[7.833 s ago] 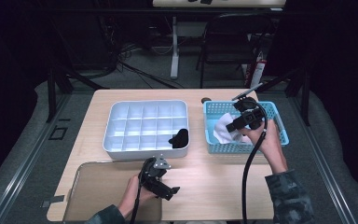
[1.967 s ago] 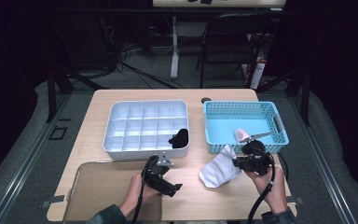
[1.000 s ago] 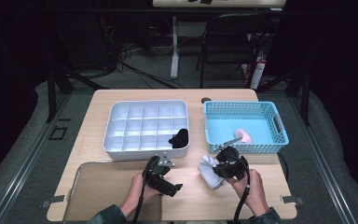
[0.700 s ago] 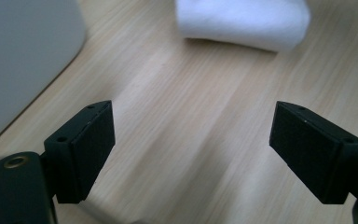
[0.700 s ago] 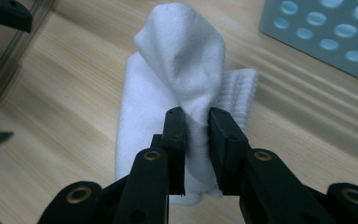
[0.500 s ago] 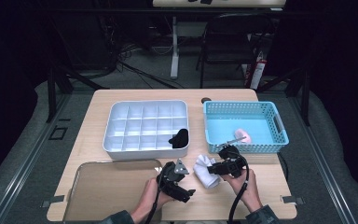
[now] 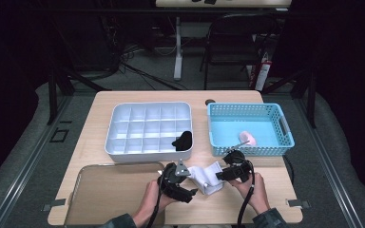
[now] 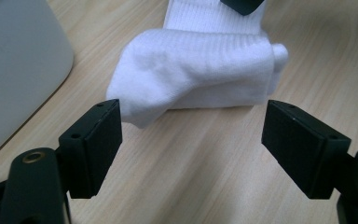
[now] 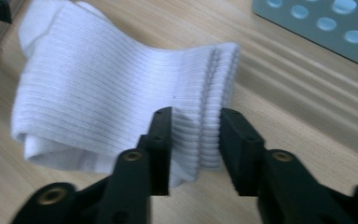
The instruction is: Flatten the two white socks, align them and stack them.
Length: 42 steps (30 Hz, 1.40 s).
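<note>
On the worktop (image 7: 266, 190), in front of the grey tray (image 7: 149, 126) and blue basket (image 7: 249, 128), lies the folded white sock (image 7: 208, 176), its cuff pinched in the right gripper (image 9: 195, 140), whose jaws have just been closing, while the left gripper (image 8: 191, 135) has its jaws spread just short of the toe end, after closing a little.

No legible text, labels, brands, numbers, signs

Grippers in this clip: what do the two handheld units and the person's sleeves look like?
Both the left gripper and right gripper are black, each with two flat rectangular jaw pads and brass-coloured pivot fittings. The left carries a grey three-cornered plate on top. A black cable trails from each. The sleeves are dark, greenish-patterned.
</note>
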Each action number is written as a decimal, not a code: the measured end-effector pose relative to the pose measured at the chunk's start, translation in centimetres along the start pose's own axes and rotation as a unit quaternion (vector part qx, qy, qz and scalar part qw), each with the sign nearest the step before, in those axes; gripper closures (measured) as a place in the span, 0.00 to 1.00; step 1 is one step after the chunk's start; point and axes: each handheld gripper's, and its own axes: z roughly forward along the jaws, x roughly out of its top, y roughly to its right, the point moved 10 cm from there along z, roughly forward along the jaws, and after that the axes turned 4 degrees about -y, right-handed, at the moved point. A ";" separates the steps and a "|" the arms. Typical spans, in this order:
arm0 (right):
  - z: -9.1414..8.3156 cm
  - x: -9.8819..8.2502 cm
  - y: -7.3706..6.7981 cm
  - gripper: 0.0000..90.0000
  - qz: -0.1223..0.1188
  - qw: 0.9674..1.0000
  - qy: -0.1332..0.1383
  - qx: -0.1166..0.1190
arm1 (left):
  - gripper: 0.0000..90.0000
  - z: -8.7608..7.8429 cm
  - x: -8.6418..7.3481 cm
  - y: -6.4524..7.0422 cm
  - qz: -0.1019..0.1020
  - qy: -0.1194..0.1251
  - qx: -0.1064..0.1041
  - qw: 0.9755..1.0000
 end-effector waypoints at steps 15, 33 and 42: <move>-0.9 0.7 -0.1 0.92 -0.011 1.000 0.022 0.008 | 0.28 0.3 0.3 -1.1 -0.013 -0.010 -0.023 1.000; -1.3 -0.7 -0.5 0.68 -0.006 1.000 -0.022 0.004 | 0.57 0.2 -0.8 -0.2 -0.023 -0.034 -0.074 0.996; 0.6 -0.4 -0.1 0.78 -0.018 0.999 -0.028 -0.010 | 0.61 0.3 -1.0 0.5 -0.019 -0.038 -0.095 0.995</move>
